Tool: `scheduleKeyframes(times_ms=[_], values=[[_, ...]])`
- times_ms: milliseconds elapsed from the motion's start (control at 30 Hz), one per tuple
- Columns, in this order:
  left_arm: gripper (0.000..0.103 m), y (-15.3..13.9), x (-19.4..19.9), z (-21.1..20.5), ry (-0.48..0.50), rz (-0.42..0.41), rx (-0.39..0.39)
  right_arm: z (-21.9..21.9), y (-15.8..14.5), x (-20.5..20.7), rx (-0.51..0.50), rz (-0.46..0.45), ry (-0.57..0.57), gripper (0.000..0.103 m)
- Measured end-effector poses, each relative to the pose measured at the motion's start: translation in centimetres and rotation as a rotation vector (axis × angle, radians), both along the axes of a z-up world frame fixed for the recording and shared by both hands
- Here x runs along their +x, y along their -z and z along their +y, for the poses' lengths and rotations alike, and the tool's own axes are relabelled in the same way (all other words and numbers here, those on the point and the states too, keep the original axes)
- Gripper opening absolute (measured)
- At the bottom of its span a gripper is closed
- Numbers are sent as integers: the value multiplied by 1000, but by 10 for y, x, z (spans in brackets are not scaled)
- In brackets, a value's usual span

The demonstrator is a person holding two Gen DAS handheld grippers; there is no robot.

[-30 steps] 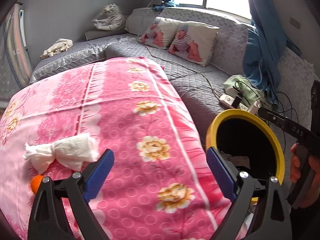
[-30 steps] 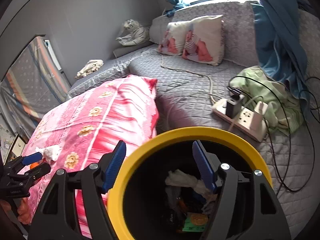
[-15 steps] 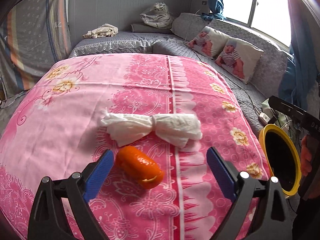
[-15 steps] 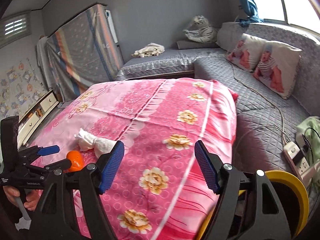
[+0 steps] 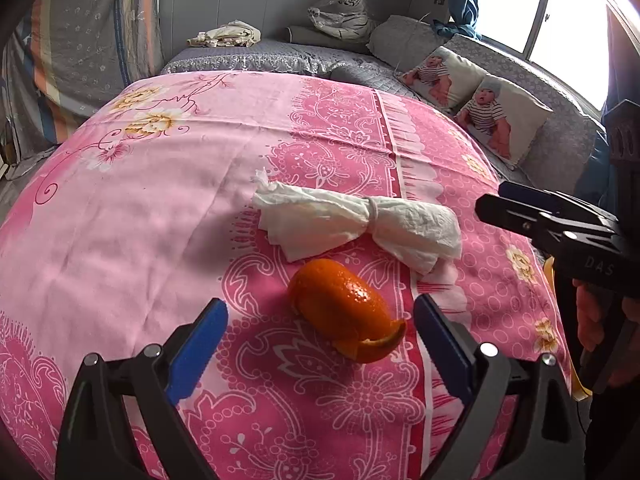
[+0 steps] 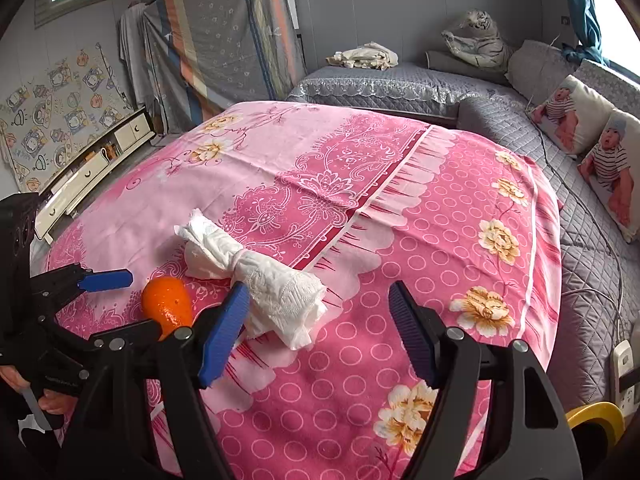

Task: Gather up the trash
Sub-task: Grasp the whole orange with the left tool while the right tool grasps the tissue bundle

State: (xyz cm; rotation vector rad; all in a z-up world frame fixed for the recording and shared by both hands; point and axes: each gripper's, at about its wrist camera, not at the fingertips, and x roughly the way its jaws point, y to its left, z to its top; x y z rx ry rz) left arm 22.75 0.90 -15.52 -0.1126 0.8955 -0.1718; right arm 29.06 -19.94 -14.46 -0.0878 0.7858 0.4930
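An orange peel [image 5: 344, 310] [image 6: 168, 306] lies on the pink flowered cloth [image 5: 160, 208] [image 6: 420, 240]. Just beyond it lies a twisted white tissue [image 5: 360, 226] [image 6: 256, 276]. My left gripper [image 5: 320, 344] [image 6: 120, 300] is open, its blue pads on either side of the peel and apart from it. My right gripper [image 6: 320, 328] [image 5: 500, 200] is open too, hovering by the tissue's near end with nothing between its pads. A yellow-rimmed black bin [image 6: 596, 420] shows at the lower right edge of the right wrist view.
A grey quilted sofa [image 6: 580, 220] wraps the far and right sides, with baby-print pillows [image 5: 480, 108] and a plush tiger [image 6: 476, 40]. A power strip [image 6: 624, 364] and cable lie on the sofa at right. A low white cabinet [image 6: 92, 168] stands at left.
Both grippers swung left from the yellow bin to the cloth. The peel and tissue came to the centre of the left wrist view; the bin slid to the right edge.
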Motion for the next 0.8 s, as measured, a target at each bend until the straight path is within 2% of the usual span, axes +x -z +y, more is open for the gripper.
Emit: scheduleKeyframes(times_ms=[267,533,600,633,700,800], values=[[90,9,10,3,12,28,-43,25,20,19,-53,40,-58,68],[80,17,14,8,16,49,-101,35,35,36,-62,90,-93,67],[75,18,16,10,13,54,-115,38,40,38,-70,104,-98,65],[72,19,17,11,11,57,-125,39,42,40,-69,115,-100,60],[59,20,18,12,9,60,-138,38,46,42,-56,133,-101,58],[51,22,18,13,9,62,-136,39,47,41,-55,139,-108,54]])
